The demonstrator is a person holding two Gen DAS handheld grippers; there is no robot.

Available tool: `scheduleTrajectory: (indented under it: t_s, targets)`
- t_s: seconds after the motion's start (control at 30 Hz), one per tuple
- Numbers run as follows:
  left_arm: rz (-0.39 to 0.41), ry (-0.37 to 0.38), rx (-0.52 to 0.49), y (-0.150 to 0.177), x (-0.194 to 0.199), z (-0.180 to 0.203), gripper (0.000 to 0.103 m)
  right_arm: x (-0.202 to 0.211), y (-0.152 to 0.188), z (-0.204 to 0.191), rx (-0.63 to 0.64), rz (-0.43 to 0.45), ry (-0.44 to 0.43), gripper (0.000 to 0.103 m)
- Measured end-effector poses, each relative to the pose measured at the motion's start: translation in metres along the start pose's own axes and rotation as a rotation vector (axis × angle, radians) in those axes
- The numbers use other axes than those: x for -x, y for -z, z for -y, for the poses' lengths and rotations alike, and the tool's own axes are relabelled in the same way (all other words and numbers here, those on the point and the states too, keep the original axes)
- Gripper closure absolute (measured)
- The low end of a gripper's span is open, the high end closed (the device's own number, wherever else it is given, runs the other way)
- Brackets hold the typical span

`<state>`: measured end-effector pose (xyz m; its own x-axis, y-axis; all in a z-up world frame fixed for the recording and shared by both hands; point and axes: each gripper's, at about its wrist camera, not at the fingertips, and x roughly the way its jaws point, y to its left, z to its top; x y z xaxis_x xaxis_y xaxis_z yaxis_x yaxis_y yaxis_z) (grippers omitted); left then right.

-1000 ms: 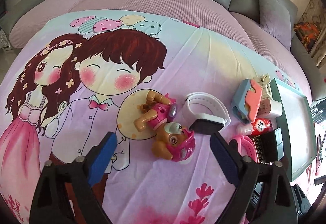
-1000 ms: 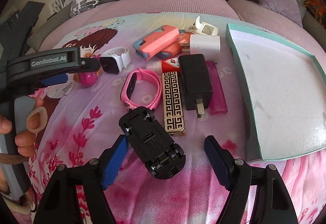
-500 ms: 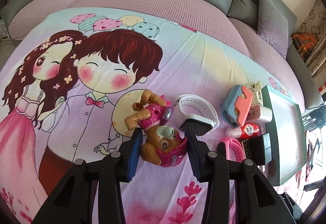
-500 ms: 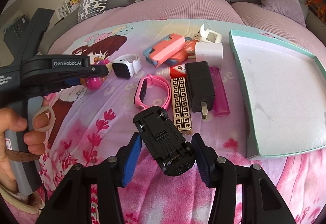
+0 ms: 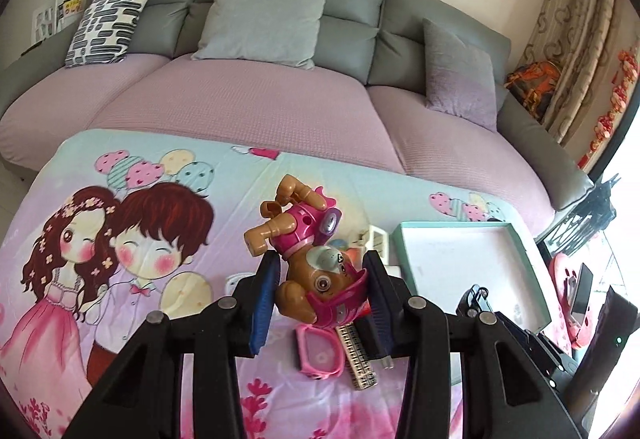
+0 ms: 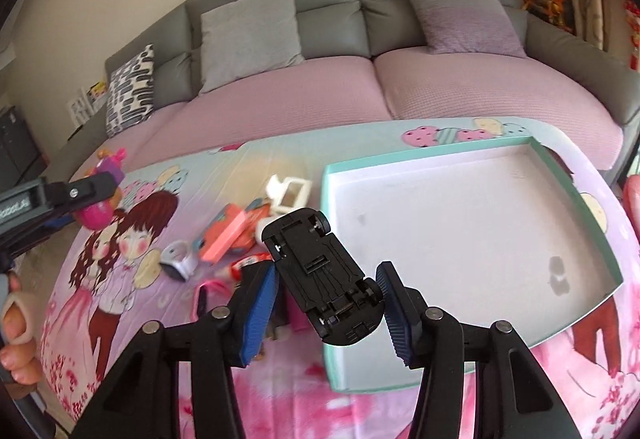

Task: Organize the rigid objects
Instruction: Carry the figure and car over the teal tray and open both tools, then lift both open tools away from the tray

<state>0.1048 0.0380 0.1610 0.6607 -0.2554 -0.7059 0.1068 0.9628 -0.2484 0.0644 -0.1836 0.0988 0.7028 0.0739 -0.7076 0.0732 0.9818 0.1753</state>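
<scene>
My left gripper is shut on a brown and pink toy dog and holds it in the air above the cartoon blanket. My right gripper is shut on a black toy car, turned belly up, and holds it over the left edge of the teal-rimmed white tray. The tray has nothing inside it. In the right wrist view the left gripper shows at far left with the pink toy in it.
On the blanket left of the tray lie a pink wristband, a gold patterned lighter, a coral and blue case, a white watch, a white charger and a red tube. A grey sofa with cushions stands behind.
Both grippers closed on their toys, the left on the dog and the right on the car, and then lifted them off the blanket. The right one carried the car toward the tray.
</scene>
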Motion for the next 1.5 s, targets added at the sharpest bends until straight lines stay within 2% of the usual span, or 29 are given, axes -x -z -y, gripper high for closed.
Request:
scheduleTrajectory:
  t_s: [0.17, 0.33, 0.53, 0.73, 0.93, 1.13, 1.2, 1.27, 1.3, 1.4, 1.47, 1.5]
  targets:
    - [-0.040, 0.049, -0.066, -0.003, -0.029, 0.049, 0.059, -0.001, -0.014, 0.058, -0.086, 0.037, 0.119, 0.049]
    - [-0.079, 0.080, -0.121, -0.001, -0.059, 0.094, 0.059, -0.012, -0.011, 0.110, -0.175, 0.011, 0.228, 0.049]
    - [-0.136, 0.092, -0.174, 0.005, -0.096, 0.143, 0.059, -0.011, -0.004, 0.148, -0.228, 0.015, 0.322, 0.049]
    - [-0.186, 0.088, -0.206, 0.015, -0.129, 0.175, 0.059, -0.017, 0.002, 0.163, -0.236, 0.000, 0.342, 0.049]
    - [-0.251, 0.066, -0.198, 0.032, -0.162, 0.189, 0.059, -0.031, 0.006, 0.170, -0.241, -0.053, 0.338, 0.049]
    - [-0.289, 0.064, -0.185, 0.040, -0.172, 0.193, 0.058, -0.035, 0.008, 0.167, -0.231, -0.077, 0.324, 0.049]
    - [-0.285, 0.065, -0.179, 0.040, -0.172, 0.193, 0.055, -0.032, 0.007, 0.165, -0.218, -0.065, 0.334, 0.048]
    - [-0.273, 0.079, -0.166, 0.038, -0.168, 0.192, 0.031, -0.027, 0.005, 0.164, -0.214, -0.046, 0.341, 0.042]
    - [-0.264, 0.081, -0.159, 0.036, -0.165, 0.191, 0.027, -0.024, 0.003, 0.164, -0.217, -0.037, 0.335, 0.038]
    - [-0.238, 0.083, -0.139, 0.029, -0.153, 0.188, 0.024, -0.018, 0.000, 0.162, -0.222, -0.014, 0.313, 0.038]
    - [-0.215, 0.069, -0.122, 0.024, -0.143, 0.183, 0.015, -0.014, -0.001, 0.159, -0.210, 0.002, 0.316, 0.035]
    - [-0.200, 0.065, -0.110, 0.022, -0.137, 0.180, 0.014, -0.013, -0.002, 0.157, -0.203, 0.010, 0.317, 0.031]
